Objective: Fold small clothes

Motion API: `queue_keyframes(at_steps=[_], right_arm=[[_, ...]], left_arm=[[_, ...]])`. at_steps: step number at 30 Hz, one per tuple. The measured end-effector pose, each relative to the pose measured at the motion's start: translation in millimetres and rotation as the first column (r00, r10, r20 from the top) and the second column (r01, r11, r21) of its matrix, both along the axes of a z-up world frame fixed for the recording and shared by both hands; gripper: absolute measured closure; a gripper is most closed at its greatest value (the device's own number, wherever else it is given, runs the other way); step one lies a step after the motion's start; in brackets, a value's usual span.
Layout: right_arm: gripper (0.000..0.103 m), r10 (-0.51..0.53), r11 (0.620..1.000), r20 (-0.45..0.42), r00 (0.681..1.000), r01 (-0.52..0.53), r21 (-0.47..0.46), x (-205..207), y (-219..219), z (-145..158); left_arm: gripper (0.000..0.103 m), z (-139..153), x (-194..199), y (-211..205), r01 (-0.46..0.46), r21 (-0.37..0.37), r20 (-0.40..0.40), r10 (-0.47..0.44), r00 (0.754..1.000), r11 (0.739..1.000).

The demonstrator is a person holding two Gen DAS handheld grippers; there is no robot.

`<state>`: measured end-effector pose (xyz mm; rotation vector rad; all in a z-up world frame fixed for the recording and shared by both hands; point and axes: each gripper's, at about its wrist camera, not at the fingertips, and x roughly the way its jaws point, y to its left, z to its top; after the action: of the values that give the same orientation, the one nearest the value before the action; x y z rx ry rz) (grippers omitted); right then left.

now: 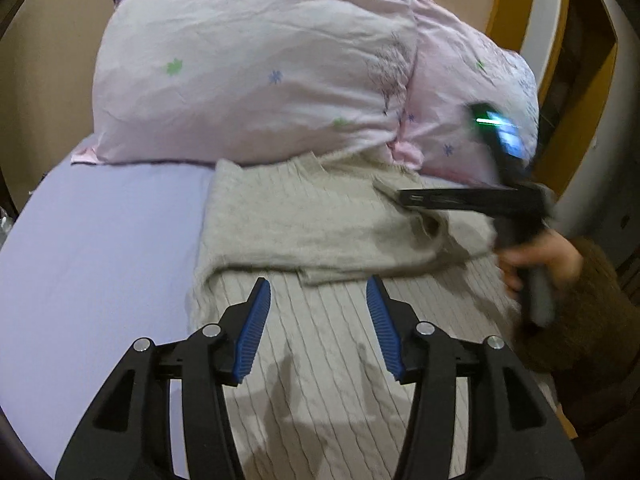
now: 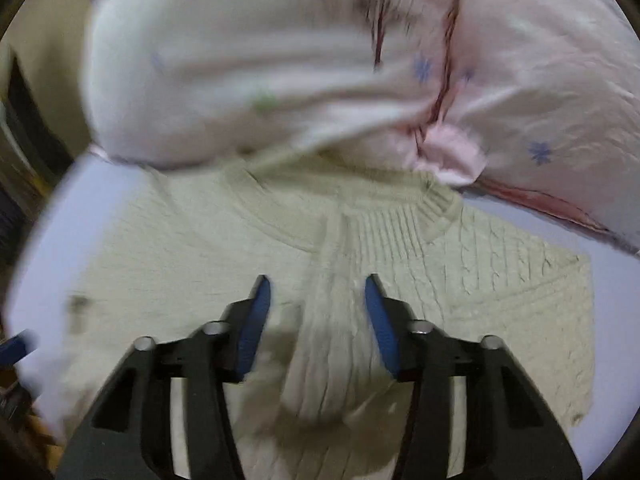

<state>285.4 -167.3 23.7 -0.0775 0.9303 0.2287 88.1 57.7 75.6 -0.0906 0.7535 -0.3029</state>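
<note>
A cream cable-knit sweater [image 1: 320, 320] lies flat on the lilac bed sheet [image 1: 100, 240], collar toward the pillows. One sleeve [image 1: 328, 232] is folded across its upper body. My left gripper [image 1: 319, 292] is open and empty, hovering over the sweater's lower body. My right gripper [image 2: 318, 292] is open; the folded sleeve [image 2: 336, 320] runs between its blue pads [image 2: 256, 320], which stand apart from it. In the left wrist view the right gripper's finger [image 1: 460, 198] is over the sweater's right shoulder, held by a hand [image 1: 540, 256]. The right view is motion-blurred.
Two pink flowered pillows [image 1: 256, 72] [image 1: 468, 92] lean against the wall just behind the sweater's collar. Lilac sheet lies to the left of the sweater. A white and wooden door frame [image 1: 552, 20] stands at the right. The person's brown sleeve [image 1: 580, 312] is at the right edge.
</note>
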Motion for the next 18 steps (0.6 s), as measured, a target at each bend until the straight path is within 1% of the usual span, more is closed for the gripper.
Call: queue_keyframes(at_steps=[1, 2, 3, 5, 7, 8, 9, 10, 11, 12, 13, 14, 15, 16, 17, 18], right_arm=[[0.097, -0.029, 1.0, 0.001, 1.0, 0.029, -0.009, 5, -4, -5], [0.097, -0.049, 0.999, 0.023, 0.999, 0.049, 0.021, 3, -13, -4], [0.097, -0.1, 0.992, 0.079, 0.992, 0.093, 0.084, -9, -32, 7], [0.097, -0.167, 0.973, 0.144, 0.975, 0.139, 0.185, -31, -63, 22], [0.097, -0.281, 0.924, 0.189, 0.941, 0.213, 0.317, -69, -112, 33], [0.095, -0.336, 0.901, 0.179, 0.925, 0.26, 0.347, -83, -132, 31], [0.09, -0.374, 0.882, 0.158, 0.914, 0.298, 0.364, -92, -147, 27], [0.08, -0.409, 0.862, 0.125, 0.904, 0.338, 0.379, -104, -164, 21], [0.063, -0.431, 0.846, 0.096, 0.897, 0.365, 0.388, -116, -179, 18], [0.054, -0.442, 0.831, 0.069, 0.895, 0.379, 0.407, -136, -197, 13], [0.042, -0.443, 0.825, 0.061, 0.895, 0.38, 0.417, -151, -207, 10], [0.041, -0.436, 0.827, 0.057, 0.898, 0.375, 0.419, -168, -216, 9], [0.041, -0.414, 0.837, 0.047, 0.909, 0.359, 0.413, -191, -222, 7], [0.041, -0.4, 0.842, 0.03, 0.916, 0.354, 0.406, -204, -228, 3], [0.041, -0.379, 0.848, -0.012, 0.926, 0.352, 0.395, -222, -236, -6], [0.041, -0.374, 0.845, -0.048, 0.926, 0.361, 0.394, -230, -240, -11]], left_arm=[[0.05, -1, -4, 0, 0.004, 0.01, -0.004, -0.004, 1.0, 1.0], [0.049, -2, -10, 3, 0.005, 0.022, -0.006, -0.005, 1.0, 1.0], [0.049, -2, -13, 6, 0.005, 0.023, -0.004, -0.004, 1.0, 1.0], [0.047, -3, -21, 17, -0.002, 0.011, -0.001, 0.002, 1.0, 1.0], [0.047, -6, -27, 27, -0.01, -0.001, -0.006, 0.01, 1.0, 1.0], [0.046, -9, -29, 33, -0.016, -0.01, -0.015, 0.016, 1.0, 1.0], [0.045, -12, -30, 38, -0.023, -0.017, -0.029, 0.023, 0.999, 1.0], [0.045, -15, -30, 42, -0.032, -0.024, -0.046, 0.031, 0.998, 0.999], [0.044, -20, -31, 48, -0.042, -0.04, -0.079, 0.039, 0.996, 0.998], [0.044, -24, -31, 53, -0.046, -0.059, -0.109, 0.04, 0.993, 0.997], [0.044, -28, -34, 58, -0.049, -0.085, -0.141, 0.037, 0.989, 0.995], [0.044, -34, -38, 65, -0.05, -0.113, -0.175, 0.03, 0.984, 0.992], [0.044, -38, -42, 69, -0.052, -0.135, -0.199, 0.024, 0.98, 0.99], [0.044, -44, -48, 75, -0.057, -0.166, -0.232, 0.017, 0.973, 0.985], [0.044, -47, -52, 78, -0.058, -0.18, -0.249, 0.012, 0.968, 0.982], [0.044, -51, -56, 79, -0.06, -0.189, -0.267, 0.007, 0.964, 0.98]])
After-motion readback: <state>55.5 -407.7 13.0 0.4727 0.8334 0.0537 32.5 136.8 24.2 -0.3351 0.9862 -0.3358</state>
